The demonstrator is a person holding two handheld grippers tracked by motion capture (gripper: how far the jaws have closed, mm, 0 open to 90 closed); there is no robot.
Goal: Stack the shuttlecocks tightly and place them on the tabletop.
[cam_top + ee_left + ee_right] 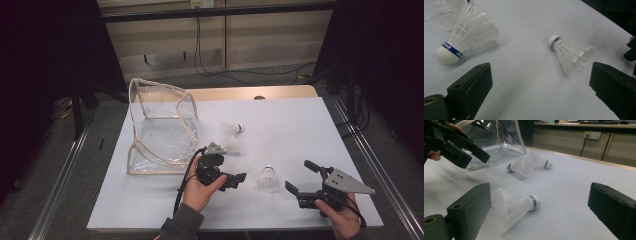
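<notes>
Shuttlecocks, three of them, lie on a pale counter [300, 130], each a white feather skirt flaring from a rounded white cork with a blue band.

Far left stands a clear plastic bag [160, 125] with cream piping, mouth open and sagging. Just right of it, two shuttlecocks rest side by side: the near shuttlecock [465, 37] lies on its side by the left gripper, and the far shuttlecock [232, 130] has its cork turned toward the right. In the right gripper view their skirts overlap and their corks face opposite ways. On the blue band of the near one, white letters read "PEAK".

Next comes the left gripper [239, 180], held in the person's left hand [200, 192], jaws apart and empty.

Between the two grippers lies the lone shuttlecock [267, 179]. From above, its cork points away from the person, long axis running front to back. Its band carries writing too small to read.

At the right, the right gripper [300, 176] is aimed at this shuttlecock, jaws wide apart, touching nothing.
</notes>
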